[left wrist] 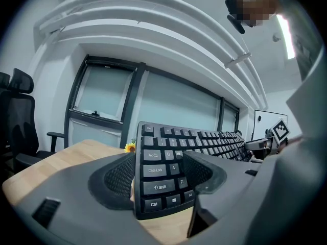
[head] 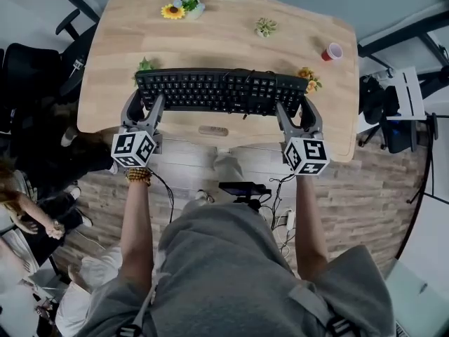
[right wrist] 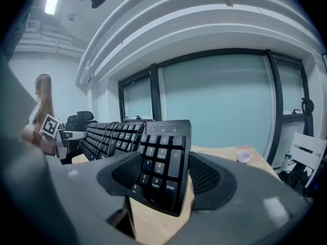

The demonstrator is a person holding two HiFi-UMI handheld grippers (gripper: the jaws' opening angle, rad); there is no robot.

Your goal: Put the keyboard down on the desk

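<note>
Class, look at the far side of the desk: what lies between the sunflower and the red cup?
A small green plant stands between the sunflower and the red cup. The head view shows this.

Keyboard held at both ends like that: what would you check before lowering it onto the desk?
1. Jaws of the left gripper shut on the keyboard at its Ctrl end: ok.
2. Jaws of the right gripper shut on the number-pad end: ok.
3. The keyboard level from end to end, in the head view: ok.
4. The red cup well apart from it: ok.
5. The small plant and yellow flowers clear of its far corners: cannot tell.
6. The desk bare directly beneath it: cannot tell, hidden.
</note>
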